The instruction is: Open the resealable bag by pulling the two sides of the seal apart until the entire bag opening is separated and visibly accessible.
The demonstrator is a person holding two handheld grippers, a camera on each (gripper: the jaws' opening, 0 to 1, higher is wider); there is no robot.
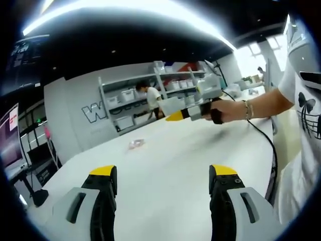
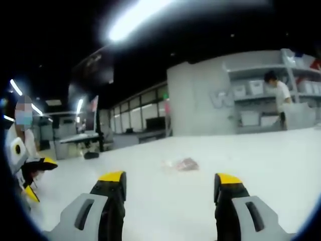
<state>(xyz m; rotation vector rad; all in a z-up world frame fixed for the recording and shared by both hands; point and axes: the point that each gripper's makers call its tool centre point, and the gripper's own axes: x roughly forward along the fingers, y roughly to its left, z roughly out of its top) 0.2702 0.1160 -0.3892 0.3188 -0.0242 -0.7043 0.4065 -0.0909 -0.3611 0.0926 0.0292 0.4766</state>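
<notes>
A small clear resealable bag (image 1: 136, 144) with something pinkish inside lies flat on the white table (image 1: 170, 165), far ahead of my left gripper (image 1: 163, 175), whose jaws stand wide apart with nothing between them. In the right gripper view the same bag (image 2: 183, 164) rests a short way beyond my right gripper (image 2: 170, 182), also open and holding nothing. The right gripper (image 1: 176, 116) enters the left gripper view from the right, held in a person's hand (image 1: 228, 109) above the table. The left gripper (image 2: 37, 173) shows at the left edge of the right gripper view.
Grey shelving (image 1: 150, 93) with white bins stands behind the table, and a person (image 1: 150, 98) works at it. A black cable (image 1: 268, 145) trails along the table's right edge. A monitor (image 1: 11, 138) and desks sit at the left.
</notes>
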